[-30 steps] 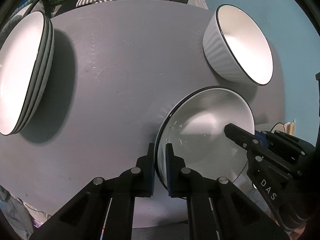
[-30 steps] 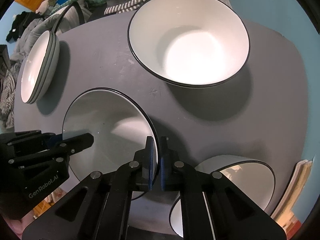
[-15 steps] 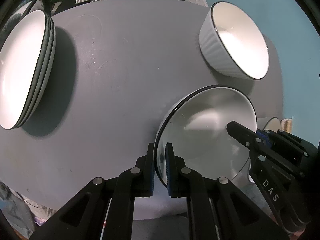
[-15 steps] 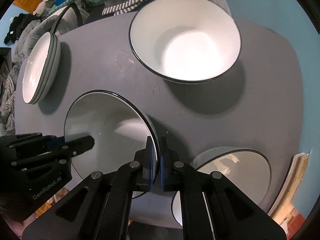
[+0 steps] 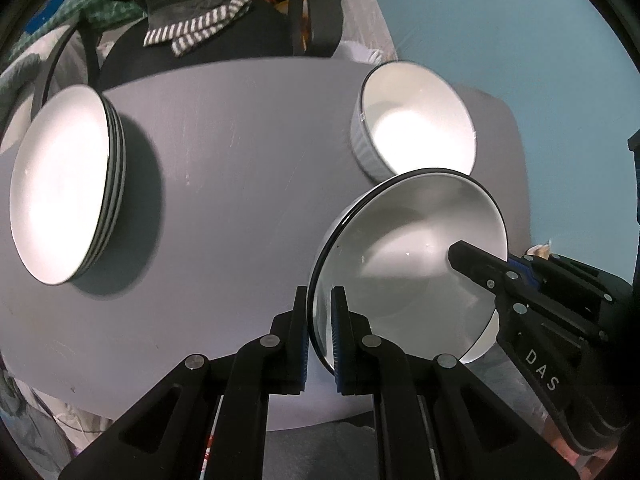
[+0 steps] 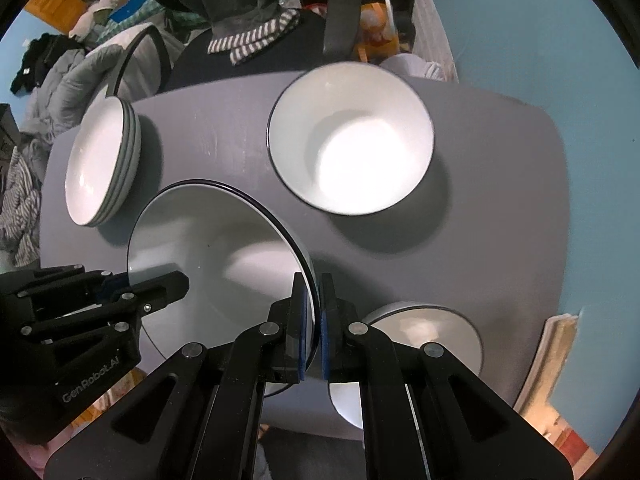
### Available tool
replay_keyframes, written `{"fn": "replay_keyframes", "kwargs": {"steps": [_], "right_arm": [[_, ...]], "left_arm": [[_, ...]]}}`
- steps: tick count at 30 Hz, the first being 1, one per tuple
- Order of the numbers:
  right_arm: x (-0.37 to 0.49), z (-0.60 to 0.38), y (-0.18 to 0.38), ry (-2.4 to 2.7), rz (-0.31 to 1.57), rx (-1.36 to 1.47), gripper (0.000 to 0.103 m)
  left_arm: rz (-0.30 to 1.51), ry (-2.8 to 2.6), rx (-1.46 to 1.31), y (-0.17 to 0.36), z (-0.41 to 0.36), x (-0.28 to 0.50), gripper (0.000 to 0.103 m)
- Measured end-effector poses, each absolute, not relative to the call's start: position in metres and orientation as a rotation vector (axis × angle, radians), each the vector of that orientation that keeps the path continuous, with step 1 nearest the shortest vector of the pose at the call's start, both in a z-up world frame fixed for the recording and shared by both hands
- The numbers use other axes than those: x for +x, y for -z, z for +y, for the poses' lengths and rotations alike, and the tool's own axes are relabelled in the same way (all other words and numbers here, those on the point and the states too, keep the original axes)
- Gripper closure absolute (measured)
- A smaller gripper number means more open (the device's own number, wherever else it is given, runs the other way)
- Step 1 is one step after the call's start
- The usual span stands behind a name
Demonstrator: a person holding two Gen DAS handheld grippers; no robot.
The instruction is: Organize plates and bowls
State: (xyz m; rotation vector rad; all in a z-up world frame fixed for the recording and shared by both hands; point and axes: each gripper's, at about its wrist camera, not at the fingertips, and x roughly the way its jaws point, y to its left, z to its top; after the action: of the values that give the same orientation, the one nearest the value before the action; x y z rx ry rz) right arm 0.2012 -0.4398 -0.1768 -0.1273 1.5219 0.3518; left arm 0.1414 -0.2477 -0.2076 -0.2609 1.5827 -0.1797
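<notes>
A white plate (image 5: 408, 256) (image 6: 216, 252) with a black rim hangs above the grey table (image 5: 240, 184) (image 6: 480, 216), held from both sides. My left gripper (image 5: 320, 312) is shut on its left rim, and my right gripper (image 6: 316, 300) is shut on its right rim. A stack of white plates (image 5: 68, 184) (image 6: 102, 164) sits at the table's left. A white ribbed bowl (image 5: 416, 124) (image 6: 352, 136) stands at the far right of the table. Another white bowl (image 6: 432, 336) sits near the front edge, partly hidden behind my right gripper.
A chair with dark clothes and a striped cloth (image 6: 256, 40) stands behind the table. Piled clothes (image 6: 60, 76) lie at the left. A blue wall (image 5: 520, 40) is at the right, with a stack of papers (image 6: 552, 356) beside the table.
Both grippers have risen with the plate between them; the table and the dishes on it look smaller and farther away. The grips have not changed.
</notes>
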Motion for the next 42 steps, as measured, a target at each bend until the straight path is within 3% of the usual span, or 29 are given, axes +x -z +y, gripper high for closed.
{"fn": "replay_keyframes", "kwargs": {"steps": [20, 42], "right_arm": [[0.250, -0.459, 0.154, -0.323, 1.496, -0.112, 0.098], [0.303, -0.470, 0.185, -0.300, 1.558, -0.098, 0.097]], "left_arm": [[1.522, 0.214, -0.196, 0.184, -0.265, 0.190, 0.094], [1.568, 0.164, -0.142, 0.217, -0.287, 0.243, 0.094]]}}
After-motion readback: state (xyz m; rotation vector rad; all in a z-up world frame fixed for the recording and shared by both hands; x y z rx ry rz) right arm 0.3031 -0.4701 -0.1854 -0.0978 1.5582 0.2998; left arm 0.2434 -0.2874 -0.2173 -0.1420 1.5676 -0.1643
